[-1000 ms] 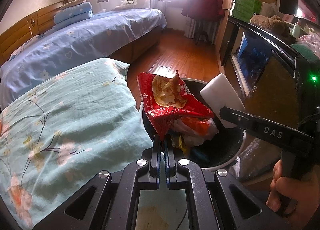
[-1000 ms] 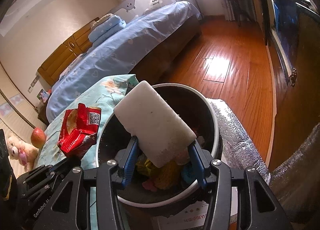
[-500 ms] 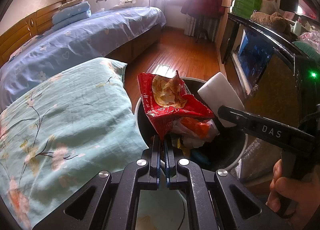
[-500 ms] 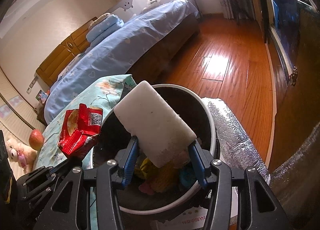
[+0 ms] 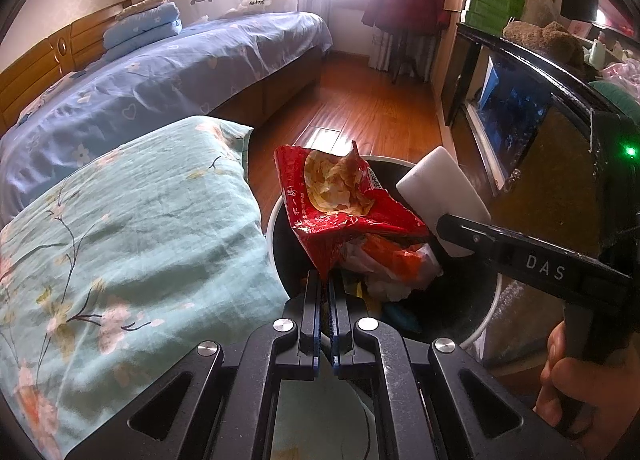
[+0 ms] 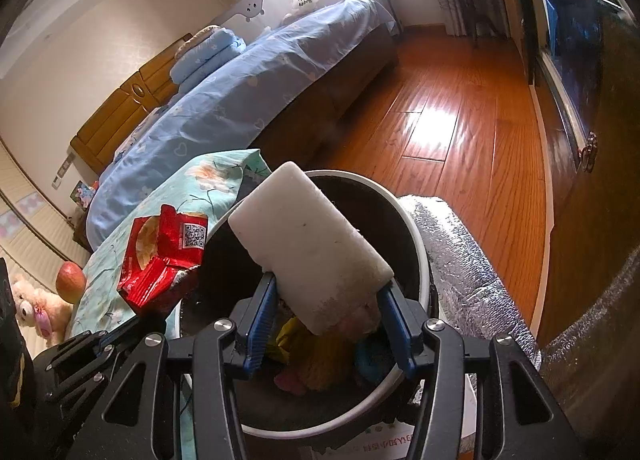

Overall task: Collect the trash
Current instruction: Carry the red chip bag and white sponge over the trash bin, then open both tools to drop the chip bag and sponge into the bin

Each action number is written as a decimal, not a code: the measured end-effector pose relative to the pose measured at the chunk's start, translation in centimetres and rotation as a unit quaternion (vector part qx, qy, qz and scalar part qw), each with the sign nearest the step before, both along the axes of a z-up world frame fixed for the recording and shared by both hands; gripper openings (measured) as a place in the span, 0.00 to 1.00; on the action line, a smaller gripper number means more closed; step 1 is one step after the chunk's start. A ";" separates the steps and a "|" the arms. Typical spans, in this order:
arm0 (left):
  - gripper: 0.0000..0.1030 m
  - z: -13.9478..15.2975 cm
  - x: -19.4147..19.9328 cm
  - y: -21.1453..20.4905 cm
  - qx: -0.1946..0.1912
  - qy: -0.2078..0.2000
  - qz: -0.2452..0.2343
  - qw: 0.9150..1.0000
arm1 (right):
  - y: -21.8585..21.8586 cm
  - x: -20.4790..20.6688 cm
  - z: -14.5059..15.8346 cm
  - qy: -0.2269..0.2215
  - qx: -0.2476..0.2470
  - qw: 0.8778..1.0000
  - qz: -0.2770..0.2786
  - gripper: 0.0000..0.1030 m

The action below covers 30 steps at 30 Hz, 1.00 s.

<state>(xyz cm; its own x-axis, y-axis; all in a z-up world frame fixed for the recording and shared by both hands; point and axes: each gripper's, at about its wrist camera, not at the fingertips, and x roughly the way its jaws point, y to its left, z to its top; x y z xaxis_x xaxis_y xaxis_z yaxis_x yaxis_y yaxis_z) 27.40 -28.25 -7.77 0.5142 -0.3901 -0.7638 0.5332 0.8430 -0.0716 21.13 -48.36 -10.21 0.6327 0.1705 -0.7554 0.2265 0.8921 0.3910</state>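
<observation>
My left gripper [image 5: 325, 280] is shut on a corner of a crumpled red snack bag [image 5: 340, 200] and holds it over the left rim of a round black trash bin with a white rim [image 5: 486, 320]. My right gripper [image 6: 326, 292] is shut on a white foam block [image 6: 308, 252] and holds it above the bin [image 6: 416, 228]. The block also shows in the left wrist view [image 5: 444, 196], and the red bag in the right wrist view [image 6: 160, 256]. Several wrappers [image 5: 392, 264] lie inside the bin.
A bed with a teal floral quilt [image 5: 132, 240] is at the bin's left. A blue-covered bed [image 5: 180, 72] lies beyond. A dark cabinet [image 5: 520, 108] stands on the right. A silver foil bundle [image 6: 460, 260] rests by the bin. An apple [image 6: 70, 280] lies on the quilt.
The left gripper has shifted slightly, bringing the red bag a little further over the bin. The right gripper still holds the foam block in much the same place.
</observation>
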 end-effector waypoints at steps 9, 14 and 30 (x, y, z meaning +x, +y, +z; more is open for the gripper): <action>0.02 -0.3 0.4 -0.2 -0.005 0.010 0.000 1.000 | -0.2 0.2 -0.3 0.003 0.002 1.000 -0.001 0.53; 0.02 -0.3 0.6 -0.1 -0.007 0.011 -0.003 1.000 | -0.1 0.2 -0.3 0.002 0.000 1.000 0.002 0.53; 0.62 2.6 -3.7 7.6 -0.045 -0.011 0.061 0.997 | 2.2 -2.2 2.6 -0.029 0.008 1.000 0.000 0.82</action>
<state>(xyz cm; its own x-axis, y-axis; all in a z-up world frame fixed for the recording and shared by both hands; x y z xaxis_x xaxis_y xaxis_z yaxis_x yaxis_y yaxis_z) 23.73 -20.62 -5.15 0.5775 -0.3905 -0.7170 0.4299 0.8920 -0.1396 18.89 -46.21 -7.61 0.6759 0.1809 -0.7144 0.2037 0.8858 0.4170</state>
